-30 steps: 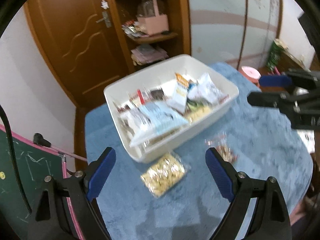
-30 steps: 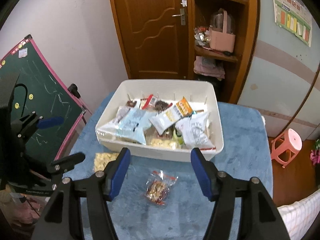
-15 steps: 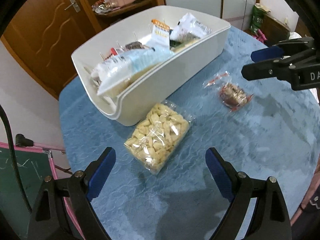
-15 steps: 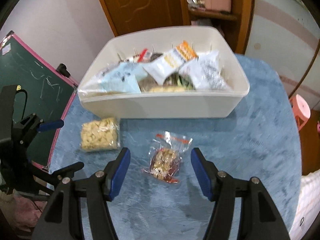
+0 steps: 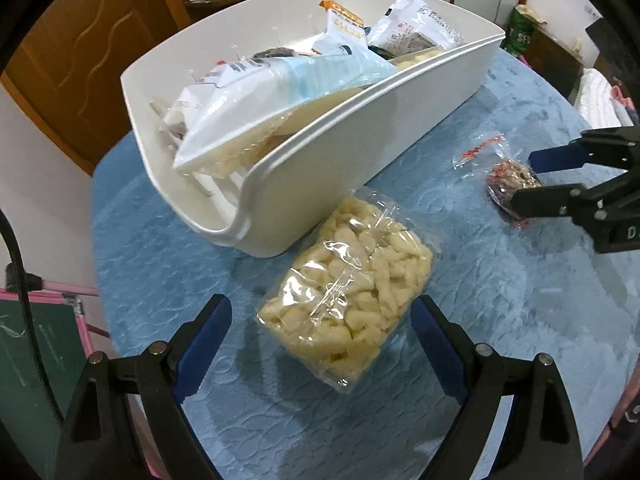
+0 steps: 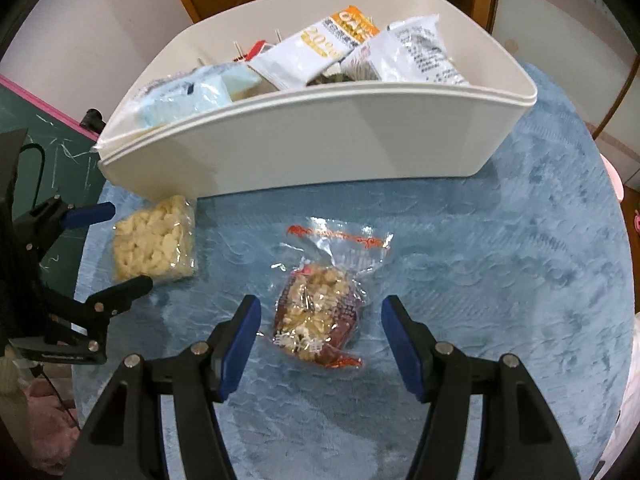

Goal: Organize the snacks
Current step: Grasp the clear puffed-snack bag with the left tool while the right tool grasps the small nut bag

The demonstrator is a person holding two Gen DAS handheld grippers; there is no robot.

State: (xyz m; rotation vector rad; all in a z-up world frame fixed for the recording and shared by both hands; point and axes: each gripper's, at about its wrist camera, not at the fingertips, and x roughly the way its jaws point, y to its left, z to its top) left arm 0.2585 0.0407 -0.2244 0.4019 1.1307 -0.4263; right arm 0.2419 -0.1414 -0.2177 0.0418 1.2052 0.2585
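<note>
Both grippers lowered, left gripper (image 5: 320, 332) jaws apart around pale snack bag (image 5: 352, 292), right gripper (image 6: 320, 332) jaws apart around nut packet (image 6: 316, 316)

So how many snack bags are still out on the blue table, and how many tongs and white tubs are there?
Snack bags on the table: 2, the pale puffs bag and the nut mix bag
Tongs: 2, left tongs and right tongs
White tubs: 1, white tub
Total: 5
</note>
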